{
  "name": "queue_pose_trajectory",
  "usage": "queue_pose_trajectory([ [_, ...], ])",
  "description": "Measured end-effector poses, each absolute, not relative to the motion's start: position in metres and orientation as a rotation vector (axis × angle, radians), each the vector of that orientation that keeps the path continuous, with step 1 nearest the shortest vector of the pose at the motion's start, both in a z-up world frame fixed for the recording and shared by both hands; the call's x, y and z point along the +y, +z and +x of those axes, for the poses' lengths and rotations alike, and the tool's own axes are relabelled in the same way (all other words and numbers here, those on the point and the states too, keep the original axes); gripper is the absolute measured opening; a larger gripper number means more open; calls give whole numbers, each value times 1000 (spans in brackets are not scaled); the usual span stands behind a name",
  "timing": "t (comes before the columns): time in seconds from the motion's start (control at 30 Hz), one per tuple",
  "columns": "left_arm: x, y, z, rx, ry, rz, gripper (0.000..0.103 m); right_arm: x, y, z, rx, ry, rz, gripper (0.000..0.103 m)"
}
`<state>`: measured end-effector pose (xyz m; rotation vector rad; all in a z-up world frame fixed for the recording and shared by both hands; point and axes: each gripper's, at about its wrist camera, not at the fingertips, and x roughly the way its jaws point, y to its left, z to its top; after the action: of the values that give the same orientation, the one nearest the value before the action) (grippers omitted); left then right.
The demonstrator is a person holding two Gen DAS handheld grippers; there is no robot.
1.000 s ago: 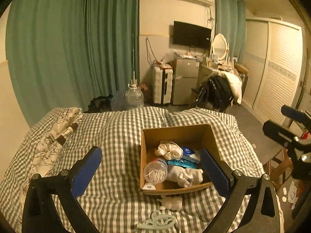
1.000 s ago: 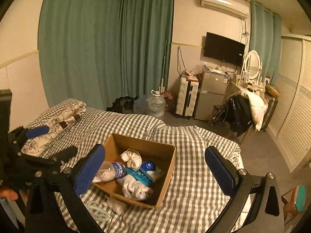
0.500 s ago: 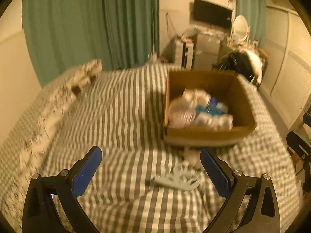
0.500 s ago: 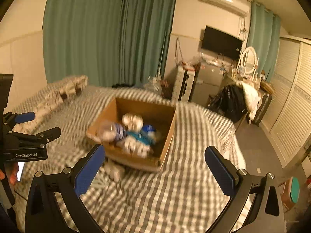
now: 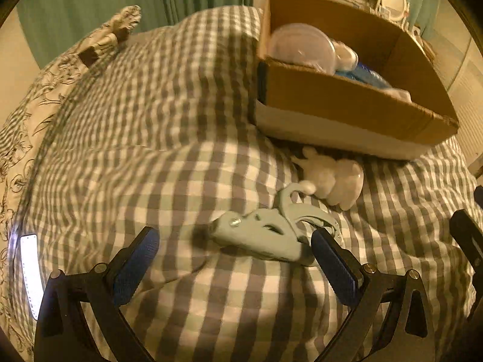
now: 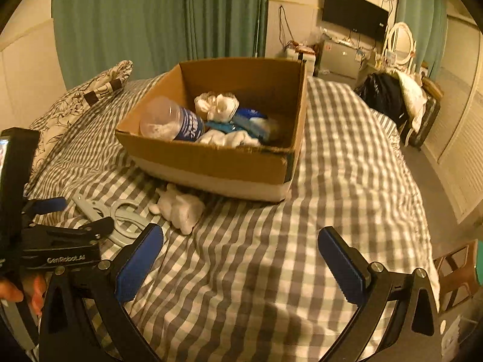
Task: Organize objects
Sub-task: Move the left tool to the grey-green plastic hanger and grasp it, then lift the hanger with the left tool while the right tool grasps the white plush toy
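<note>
A pale grey-green folding hanger (image 5: 271, 232) lies on the checked bedspread, with a white sock bundle (image 5: 332, 178) just beyond it, in front of a cardboard box (image 5: 341, 96). My left gripper (image 5: 238, 268) is open and low over the bed; its right finger is beside the hanger's near end. In the right wrist view the hanger (image 6: 117, 214), sock bundle (image 6: 181, 211) and box (image 6: 211, 163) lie ahead to the left. The box holds a plastic jar (image 6: 172, 120), white socks and blue packets. My right gripper (image 6: 238, 256) is open and empty over the bedspread.
A patterned pillow (image 6: 75, 102) lies at the far left of the bed. A lit phone (image 5: 30, 274) lies at the bed's left edge. Green curtains (image 6: 169, 18), a TV, a fridge and a clothes-covered chair (image 6: 392, 96) stand beyond the bed.
Both grippers have dropped and moved forward toward the bed. The left one has come down close over the hanger, and the box now sits nearer in both views.
</note>
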<state>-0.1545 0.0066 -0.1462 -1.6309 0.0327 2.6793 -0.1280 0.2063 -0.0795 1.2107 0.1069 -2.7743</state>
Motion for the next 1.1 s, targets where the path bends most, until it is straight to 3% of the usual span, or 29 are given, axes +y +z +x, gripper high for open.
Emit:
queue_pose_trajectory([
  [0.2, 35, -141, -150, 139, 2646, -1569, 75, 207, -76, -125, 92, -2774, 1188, 103],
  [0.33, 44, -131, -150, 70, 2621, -1489, 58, 212, -73, -123, 61, -2789, 1186, 103],
  [0.37, 47, -130, -151, 34, 2596, -1477, 47, 213, -73, -123, 55, -2794, 1190, 103],
  [0.53, 66, -141, -160, 12, 2512, -1494, 45, 216, -74, -123, 29, -2800, 1205, 103],
  [0.63, 68, -148, -171, -45, 2487, -1517, 31, 218, -74, -124, 22, -2800, 1214, 103],
  [0.83, 54, -158, -180, -166, 2516, -1608, 30, 217, -76, -125, 44, -2802, 1232, 103],
  [1.0, 45, -151, -172, -234, 2538, -1559, 13, 214, -78, -124, 74, -2802, 1245, 103],
  [1.1, 38, -137, -157, -242, 2570, -1495, 9, 211, -79, -123, 97, -2802, 1244, 103],
])
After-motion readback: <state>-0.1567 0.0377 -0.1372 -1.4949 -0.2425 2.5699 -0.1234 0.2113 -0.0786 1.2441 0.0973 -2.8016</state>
